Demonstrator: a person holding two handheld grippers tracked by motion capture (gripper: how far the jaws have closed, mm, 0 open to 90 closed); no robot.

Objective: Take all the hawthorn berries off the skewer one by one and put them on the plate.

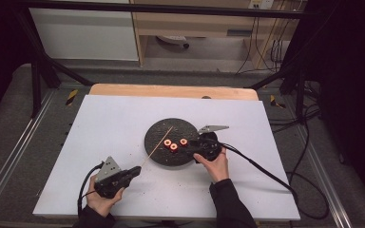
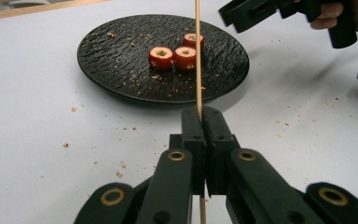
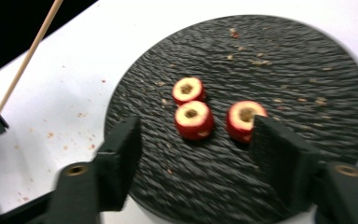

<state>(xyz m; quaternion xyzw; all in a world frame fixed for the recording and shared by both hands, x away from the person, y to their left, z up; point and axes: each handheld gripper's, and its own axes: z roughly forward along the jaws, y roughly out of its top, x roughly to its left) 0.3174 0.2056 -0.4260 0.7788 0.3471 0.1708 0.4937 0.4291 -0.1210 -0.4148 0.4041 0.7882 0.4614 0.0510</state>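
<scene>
A thin wooden skewer (image 2: 198, 56) is pinched in my left gripper (image 2: 200, 114), which is shut on it; the stick points up and over the black round plate (image 1: 185, 128). Three red fruit pieces (image 1: 174, 147) with cored centres lie close together on the plate (image 3: 284, 70). My right gripper (image 3: 198, 140) hovers low over the plate's near side with its jaws open. The middle piece (image 3: 194, 120) lies just ahead of the gap, and another piece (image 3: 244, 119) sits beside the right jaw, which does not press on it. In the high view the right gripper (image 1: 190, 143) is just right of the pieces.
The plate rests on a white sheet (image 1: 114, 123) over a wooden table (image 1: 171, 90). Crumbs are scattered on the plate and on the sheet around it. A cable (image 1: 261, 171) trails right from the right gripper. Black frame posts stand at the far corners.
</scene>
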